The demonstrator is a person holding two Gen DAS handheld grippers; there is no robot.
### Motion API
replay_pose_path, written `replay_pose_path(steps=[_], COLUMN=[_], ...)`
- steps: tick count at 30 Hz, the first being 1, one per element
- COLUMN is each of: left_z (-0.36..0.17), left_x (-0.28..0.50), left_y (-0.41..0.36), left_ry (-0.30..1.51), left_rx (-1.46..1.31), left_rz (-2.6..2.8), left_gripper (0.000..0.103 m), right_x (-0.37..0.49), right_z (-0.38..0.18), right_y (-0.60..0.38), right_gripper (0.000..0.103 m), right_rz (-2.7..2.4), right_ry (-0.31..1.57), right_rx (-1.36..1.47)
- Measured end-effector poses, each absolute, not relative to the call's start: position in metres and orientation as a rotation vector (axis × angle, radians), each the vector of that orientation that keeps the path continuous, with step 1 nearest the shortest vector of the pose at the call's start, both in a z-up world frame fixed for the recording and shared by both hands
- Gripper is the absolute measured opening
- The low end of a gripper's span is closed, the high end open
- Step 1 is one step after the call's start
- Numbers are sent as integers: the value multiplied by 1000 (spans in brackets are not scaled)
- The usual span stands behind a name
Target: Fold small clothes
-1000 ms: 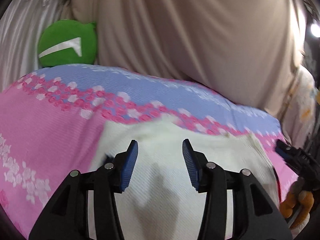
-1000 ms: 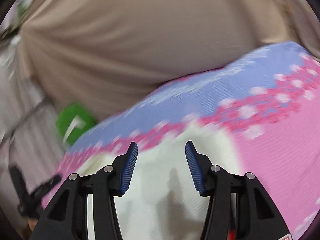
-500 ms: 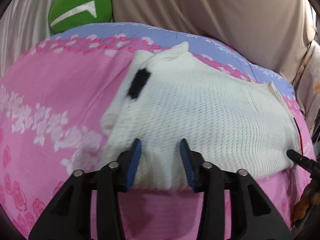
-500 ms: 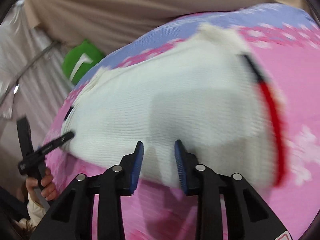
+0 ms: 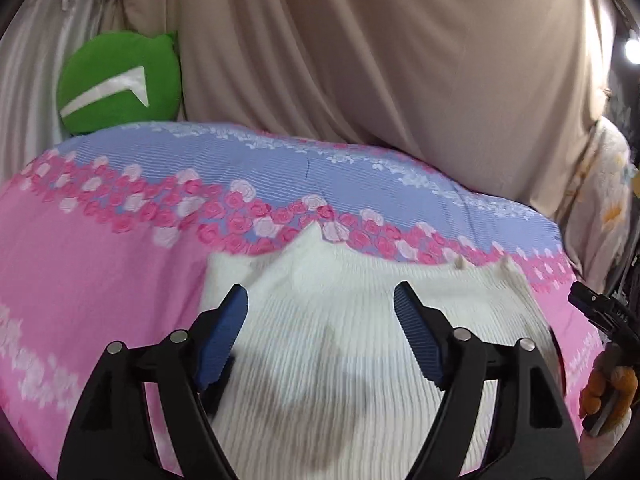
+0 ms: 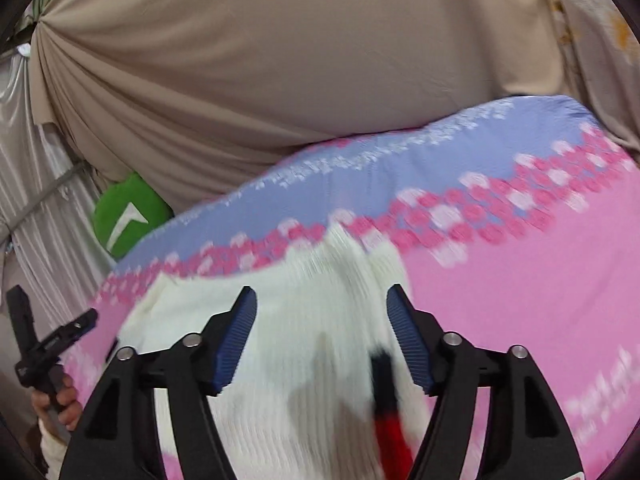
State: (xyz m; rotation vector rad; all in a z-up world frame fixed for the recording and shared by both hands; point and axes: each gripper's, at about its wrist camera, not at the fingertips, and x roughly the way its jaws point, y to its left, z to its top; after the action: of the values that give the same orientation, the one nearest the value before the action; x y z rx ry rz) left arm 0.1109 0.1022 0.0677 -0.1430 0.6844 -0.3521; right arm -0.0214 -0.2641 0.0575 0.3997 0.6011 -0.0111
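While its jaws are opening, the left gripper (image 5: 320, 320) hovers low in the left wrist frame over a white knitted garment (image 5: 340, 360), its blue pads (image 5: 224, 332) spread apart and clasping nothing. The right gripper (image 6: 322, 320) does likewise in the right wrist frame: jaws opening, released, with the same white knit (image 6: 304, 312) lying beneath and between the fingers untouched by them, a black and red trim strip (image 6: 386, 408) blurred at the lower centre. The garment lies on a bed cover (image 5: 100, 280) of pink with a rose band and a lilac far edge. Behind the bed hangs a beige drape (image 5: 380, 60), and a green cushion (image 5: 120, 84) sits at upper left. At the right edge of the left view a hand (image 5: 608, 388) holds the other tool.
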Motion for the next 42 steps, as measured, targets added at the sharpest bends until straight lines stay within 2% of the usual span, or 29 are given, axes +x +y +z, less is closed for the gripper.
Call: replay_pose_path(steps=[5, 6, 7, 9, 10, 11, 12, 16, 22, 26, 31, 32, 33, 36, 42], left_z=[26, 18, 12, 6, 7, 8, 10, 9, -1, -4, -3, -3, -2, -1, 1], left_x=[177, 181, 183, 181, 180, 178, 177, 173, 181, 184, 181, 180, 178, 175, 173], left_y=[83, 81, 80, 80, 82, 85, 88, 95, 96, 90, 85, 84, 81, 73, 66], left_ry=[823, 825, 823, 812, 806, 789, 775, 755, 797, 810, 804, 800, 795, 786, 781], left_rx=[-154, -134, -112, -75, -80, -85, -83, -96, -113, -69, -33, -22, -2, 56, 109], left_rz=[-335, -298, -277, -240, -239, -240, -231, -207, -200, -176, -153, -140, -126, -84, -46], left_gripper=[73, 65, 59, 30, 24, 14, 11, 10, 10, 12, 15, 17, 20, 26, 30], right_x=[50, 58, 60, 60, 57, 51, 45, 23, 47, 57, 35, 25, 12, -6, 1], right_z=[21, 12, 7, 3, 5, 10, 17, 39, -1, -4, 9, 17, 28, 52, 21], right_y=[-272, -271, -270, -260, -256, -251, -249, -265, -301, -297, -293, -290, -281, -230, -82], right_gripper=[69, 68, 61, 9, 9, 9, 8, 8, 7, 4, 7, 12, 21, 20, 21], right_rz=[-67, -63, -49, -25, -26, -24, -11, -24, -134, -154, -200, -240, -270, -131, 309], right_ry=[705, 733, 752, 775, 755, 711, 665, 538, 757, 802, 677, 624, 568, 520, 717], right_rx=[416, 421, 417, 368, 344, 319, 313, 354, 443, 411, 423, 414, 389, 308, 198])
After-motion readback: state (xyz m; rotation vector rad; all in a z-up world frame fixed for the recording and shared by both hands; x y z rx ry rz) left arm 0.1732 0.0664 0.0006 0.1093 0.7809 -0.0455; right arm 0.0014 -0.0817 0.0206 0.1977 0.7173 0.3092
